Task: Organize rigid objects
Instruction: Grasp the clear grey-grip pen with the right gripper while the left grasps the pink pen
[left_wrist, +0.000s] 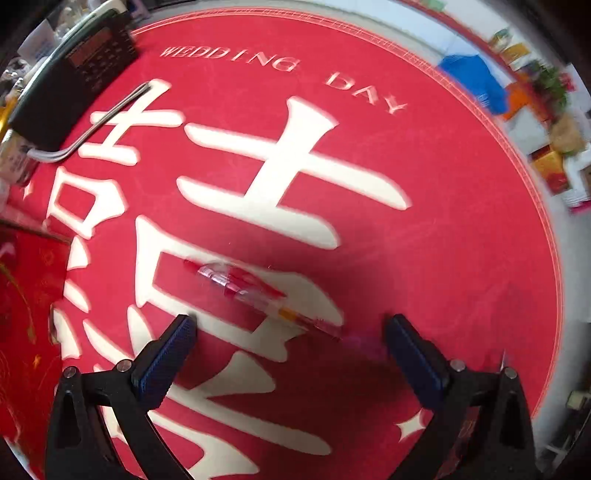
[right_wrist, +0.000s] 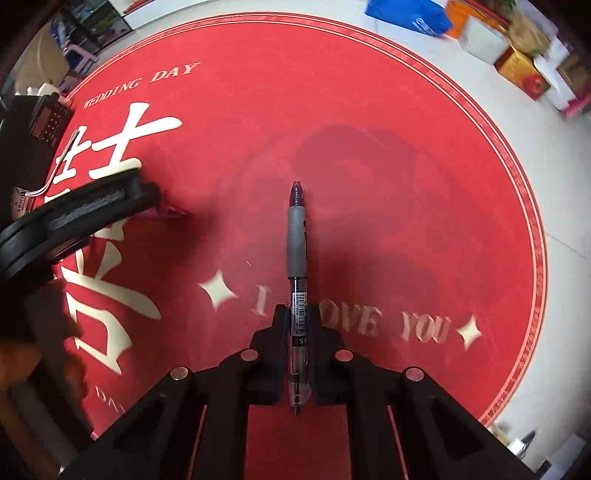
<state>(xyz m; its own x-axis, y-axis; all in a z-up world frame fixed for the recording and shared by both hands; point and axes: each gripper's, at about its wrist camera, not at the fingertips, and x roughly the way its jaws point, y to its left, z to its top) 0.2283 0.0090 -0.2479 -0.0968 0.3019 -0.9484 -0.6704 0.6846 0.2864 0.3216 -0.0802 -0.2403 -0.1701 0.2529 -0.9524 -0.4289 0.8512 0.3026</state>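
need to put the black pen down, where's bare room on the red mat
Bare mat runs between the black pen and the mat's right border. The left side is crowded: the left tongs stand over the red pen, with a black radio beyond.

Two wrist fisheyes, both steeply downward and close over the shared round red mat (left_wrist: 424, 155)

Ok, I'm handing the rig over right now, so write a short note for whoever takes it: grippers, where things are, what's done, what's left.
Right gripper: shut on the black pen, which points forward over the red mat.
Left gripper: open, empty, low over the red pen, which lies on the mat between its fingers, ungripped.
Done: black pen grasped.
Left: grasp the red pen, then put both away; the destination isn't clear from these views.
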